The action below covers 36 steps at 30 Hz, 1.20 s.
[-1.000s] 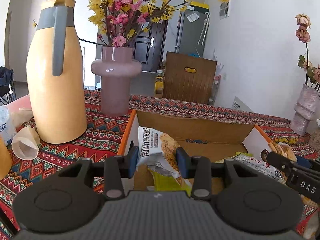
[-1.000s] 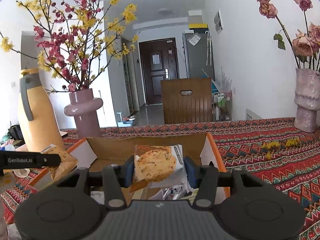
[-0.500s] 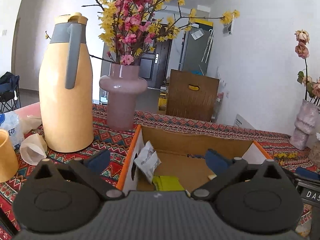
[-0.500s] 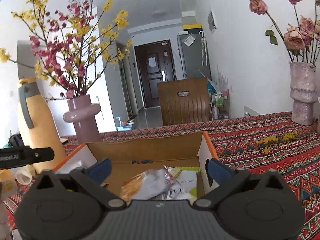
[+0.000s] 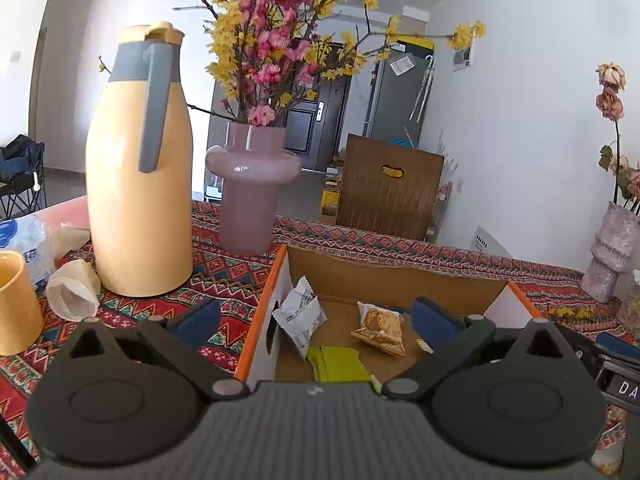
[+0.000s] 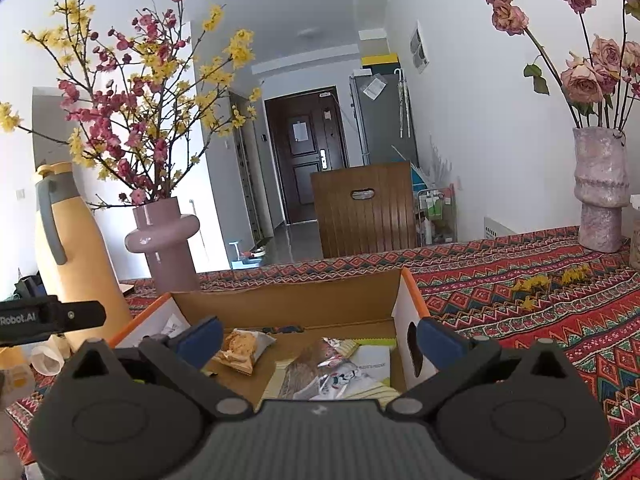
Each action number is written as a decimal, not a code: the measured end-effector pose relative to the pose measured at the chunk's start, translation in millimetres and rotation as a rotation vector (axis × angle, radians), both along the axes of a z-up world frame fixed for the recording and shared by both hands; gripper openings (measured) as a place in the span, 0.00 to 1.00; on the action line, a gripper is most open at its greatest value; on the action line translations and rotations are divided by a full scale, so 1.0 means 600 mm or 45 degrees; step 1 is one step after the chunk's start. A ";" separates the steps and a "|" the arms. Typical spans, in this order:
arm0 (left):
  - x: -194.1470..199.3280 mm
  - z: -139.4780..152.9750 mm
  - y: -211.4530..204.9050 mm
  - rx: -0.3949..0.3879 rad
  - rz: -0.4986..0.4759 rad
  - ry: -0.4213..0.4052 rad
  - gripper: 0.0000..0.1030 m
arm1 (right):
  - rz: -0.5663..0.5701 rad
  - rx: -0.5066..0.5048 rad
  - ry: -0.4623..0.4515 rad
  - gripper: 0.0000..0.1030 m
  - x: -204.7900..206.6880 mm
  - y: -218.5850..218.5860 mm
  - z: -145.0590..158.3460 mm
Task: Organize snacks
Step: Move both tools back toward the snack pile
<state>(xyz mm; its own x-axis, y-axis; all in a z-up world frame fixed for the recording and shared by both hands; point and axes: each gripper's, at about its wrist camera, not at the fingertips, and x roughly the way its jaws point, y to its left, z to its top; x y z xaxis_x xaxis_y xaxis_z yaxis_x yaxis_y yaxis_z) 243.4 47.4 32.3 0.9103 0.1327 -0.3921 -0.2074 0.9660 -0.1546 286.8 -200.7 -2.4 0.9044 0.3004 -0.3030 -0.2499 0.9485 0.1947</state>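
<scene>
Left tool (image 5: 316, 318) spread wide, nothing between the fingers; hovering at the near left corner of the cardboard box (image 5: 396, 276). Right tool (image 6: 318, 338) likewise wide open and empty, above the box's near edge, right finger outside the right wall.

Snacks inside the box, loose on its floor: white wrapped snack (image 5: 300, 316) propped against the left wall, likely resting wherever it landed; cake packet (image 5: 380, 326) flat mid-floor; green packet (image 5: 338, 362) at the near edge. From the right view, foil packets (image 6: 332, 368) piled near the right wall. Box placed between both tools, presumably as the collecting bin.

Thermos jug (image 5: 138, 168) and pink vase (image 5: 252, 184) on the patterned desk cloth (image 5: 224, 276), just left of the box, apart from it.

Hidden: near part of the box floor behind both tool bodies; packet count uncertain. Wrapper print unreadable. Other snacks beyond the box at far right cut off, unidentifiable.
</scene>
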 end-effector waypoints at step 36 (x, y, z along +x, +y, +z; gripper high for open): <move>-0.171 -0.109 0.059 0.114 0.053 0.136 1.00 | -0.094 -0.100 0.241 1.00 -0.163 -0.094 -0.098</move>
